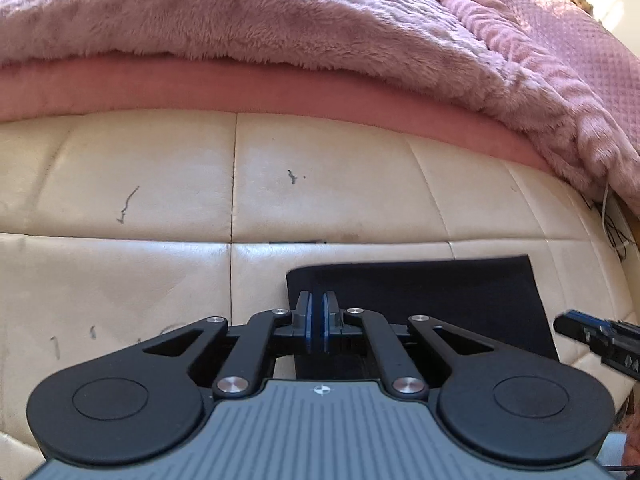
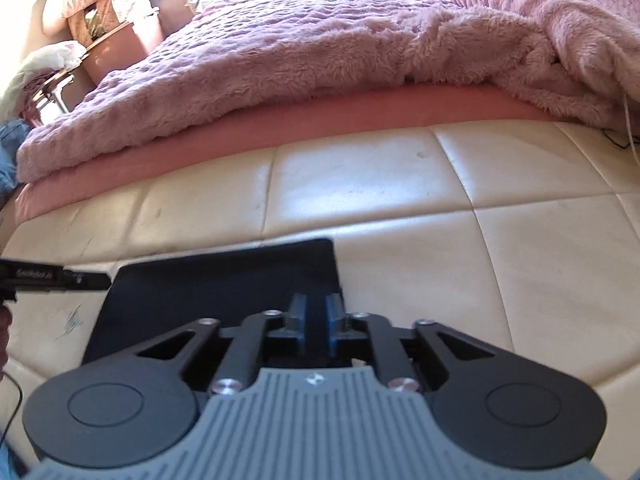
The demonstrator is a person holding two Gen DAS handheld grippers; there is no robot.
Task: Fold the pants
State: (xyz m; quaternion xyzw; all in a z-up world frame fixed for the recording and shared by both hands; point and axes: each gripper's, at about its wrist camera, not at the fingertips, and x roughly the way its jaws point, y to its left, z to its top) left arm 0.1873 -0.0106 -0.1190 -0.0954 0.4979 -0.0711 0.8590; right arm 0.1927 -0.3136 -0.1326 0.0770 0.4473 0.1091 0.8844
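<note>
Cream cushion (image 1: 140, 184) under folded pants (image 1: 440, 292); both claws' grips unclear.

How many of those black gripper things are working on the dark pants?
2. The left gripper sits over the left corner of the folded pants; the right gripper is over their right edge. None seems hidden.

A cream padded bench (image 1: 140, 184) with stitched seams and a few dark scuffs runs along the bed's foot. Behind it lies a pink mattress edge (image 2: 320, 116), draped by a fluffy mauve blanket (image 2: 300, 52) (rumpled at right). Clutter (image 2: 92, 20) sits far left.
</note>
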